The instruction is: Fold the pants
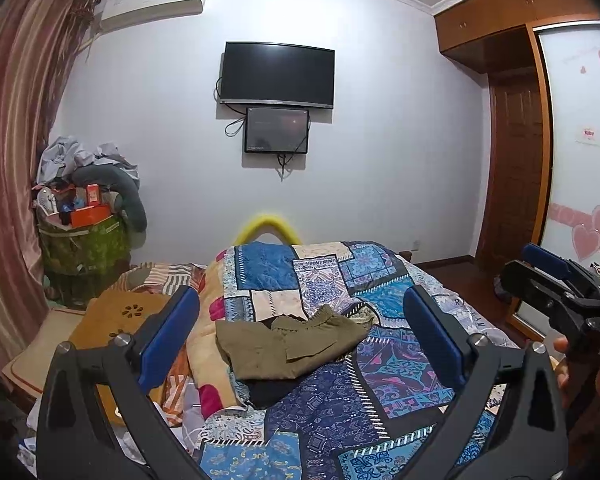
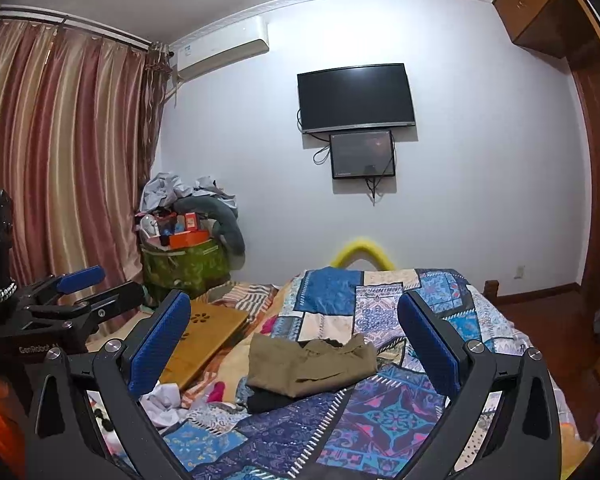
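Left gripper (image 1: 300,332): jaws wide, empty, foreground.
Right gripper (image 2: 294,340): jaws wide, empty.
Pants (image 1: 288,346): olive, compact bundle, frame centre on the bed (image 1: 380,392).
Progress: looks largely folded; perhaps tidying left.

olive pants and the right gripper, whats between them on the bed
Only patchwork quilt. In the right wrist view the right gripper hangs open above the bed, and between it and the olive pants nothing else lies. The dark garment peeks from under the pants' near edge.
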`<act>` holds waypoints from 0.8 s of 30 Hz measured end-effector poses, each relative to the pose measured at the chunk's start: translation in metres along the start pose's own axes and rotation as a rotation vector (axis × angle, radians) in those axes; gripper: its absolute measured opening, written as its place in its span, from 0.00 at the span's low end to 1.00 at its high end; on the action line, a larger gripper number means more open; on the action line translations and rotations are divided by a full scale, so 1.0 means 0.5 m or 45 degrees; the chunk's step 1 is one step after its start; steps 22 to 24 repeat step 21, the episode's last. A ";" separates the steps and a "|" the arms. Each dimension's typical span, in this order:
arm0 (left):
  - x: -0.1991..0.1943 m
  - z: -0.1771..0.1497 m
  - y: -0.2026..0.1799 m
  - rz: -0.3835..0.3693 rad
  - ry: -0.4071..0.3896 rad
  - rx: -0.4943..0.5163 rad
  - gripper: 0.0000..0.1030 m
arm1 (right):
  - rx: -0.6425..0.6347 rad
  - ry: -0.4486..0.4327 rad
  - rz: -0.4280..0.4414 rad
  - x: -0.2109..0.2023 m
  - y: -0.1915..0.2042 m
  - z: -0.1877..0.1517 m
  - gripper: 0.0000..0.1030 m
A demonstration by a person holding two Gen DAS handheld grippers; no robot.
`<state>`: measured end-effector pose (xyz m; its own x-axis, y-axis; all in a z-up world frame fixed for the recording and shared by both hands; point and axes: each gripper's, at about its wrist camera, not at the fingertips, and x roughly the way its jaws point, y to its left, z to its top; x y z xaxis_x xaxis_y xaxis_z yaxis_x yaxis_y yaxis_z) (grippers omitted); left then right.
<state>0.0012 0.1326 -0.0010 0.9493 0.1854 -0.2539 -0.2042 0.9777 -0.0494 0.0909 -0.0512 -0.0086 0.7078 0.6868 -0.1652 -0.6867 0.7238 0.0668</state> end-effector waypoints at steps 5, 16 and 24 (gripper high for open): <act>0.001 -0.001 0.001 -0.007 0.005 -0.001 1.00 | 0.007 0.000 -0.008 0.000 0.000 -0.001 1.00; 0.009 -0.002 0.009 -0.013 0.029 -0.014 1.00 | 0.010 0.004 -0.013 0.001 -0.003 -0.003 1.00; 0.019 -0.003 0.012 -0.027 0.048 -0.020 1.00 | 0.016 0.012 -0.015 0.004 -0.004 -0.007 1.00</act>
